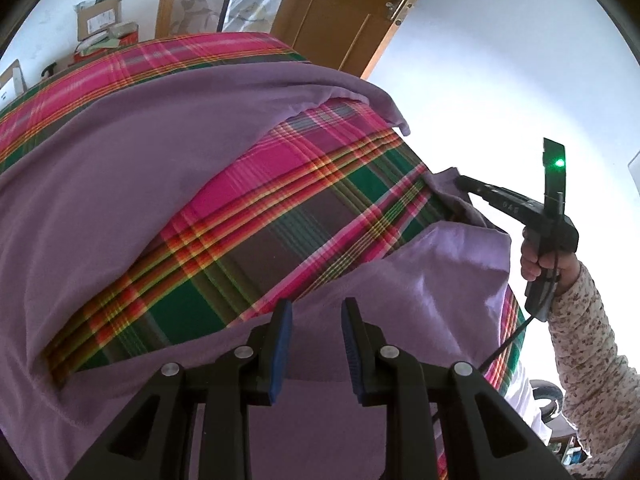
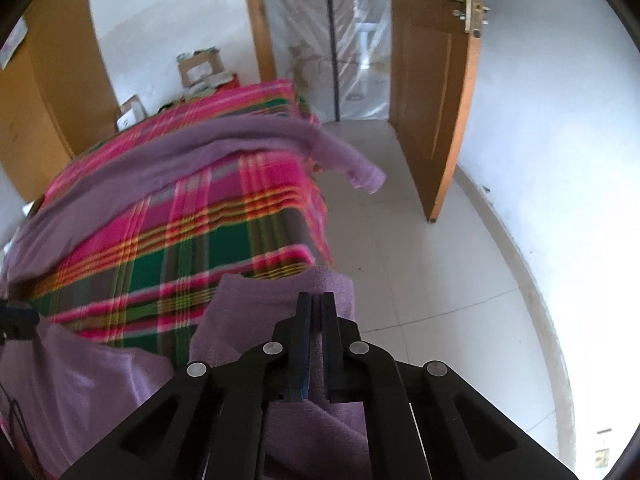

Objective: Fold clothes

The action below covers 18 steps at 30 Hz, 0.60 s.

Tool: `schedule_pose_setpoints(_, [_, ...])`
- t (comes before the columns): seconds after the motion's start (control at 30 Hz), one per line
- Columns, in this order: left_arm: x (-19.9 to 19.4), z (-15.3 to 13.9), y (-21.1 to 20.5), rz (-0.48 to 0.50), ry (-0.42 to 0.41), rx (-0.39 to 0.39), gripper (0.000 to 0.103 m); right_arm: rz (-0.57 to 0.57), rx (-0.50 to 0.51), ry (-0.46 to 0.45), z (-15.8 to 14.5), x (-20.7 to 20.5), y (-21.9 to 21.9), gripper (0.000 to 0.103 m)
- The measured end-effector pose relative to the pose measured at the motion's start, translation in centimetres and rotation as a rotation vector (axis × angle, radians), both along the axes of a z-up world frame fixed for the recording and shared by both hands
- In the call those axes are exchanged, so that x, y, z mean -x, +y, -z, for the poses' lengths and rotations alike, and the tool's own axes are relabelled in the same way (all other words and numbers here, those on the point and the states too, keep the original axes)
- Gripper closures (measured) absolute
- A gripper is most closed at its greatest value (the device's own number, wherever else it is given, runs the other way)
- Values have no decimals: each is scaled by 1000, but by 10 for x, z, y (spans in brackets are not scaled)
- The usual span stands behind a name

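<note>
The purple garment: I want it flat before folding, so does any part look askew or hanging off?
Yes. One end of the purple garment droops past the far corner of the plaid-covered surface, off the edge, and the right gripper has bunched the near edge.

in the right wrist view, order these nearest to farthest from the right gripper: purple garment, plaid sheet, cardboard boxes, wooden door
1. purple garment: clamped between the right gripper fingers, at the bed's near corner.
2. plaid sheet: just beyond and left, covering the bed.
3. wooden door: across the tiled floor, right of the bed.
4. cardboard boxes: past the bed's far end, against the wall.
</note>
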<state>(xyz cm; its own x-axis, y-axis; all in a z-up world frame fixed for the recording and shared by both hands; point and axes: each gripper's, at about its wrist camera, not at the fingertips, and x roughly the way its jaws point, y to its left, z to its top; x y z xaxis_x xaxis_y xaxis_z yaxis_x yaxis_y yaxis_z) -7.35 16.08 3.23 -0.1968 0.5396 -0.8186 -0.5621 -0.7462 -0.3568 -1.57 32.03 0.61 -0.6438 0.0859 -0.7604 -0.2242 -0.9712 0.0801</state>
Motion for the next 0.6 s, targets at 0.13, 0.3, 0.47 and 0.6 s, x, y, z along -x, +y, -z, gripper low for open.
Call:
schedule_pose_setpoints(0.13, [2, 2, 3, 2, -8, -1, 77, 69, 4, 36, -9, -8, 17, 98])
schedule_pose_setpoints(0.3, [2, 5, 7, 2, -16, 0, 77, 187, -2, 71, -17, -21, 44, 98])
schedule_pose_setpoints(0.47, [2, 7, 9, -1, -27, 1, 77, 267, 4, 96, -20, -35, 65, 98])
schedule_pose_setpoints(0.6, [1, 8, 11, -4, -29, 5, 77, 314, 7, 100, -18, -44, 77, 98])
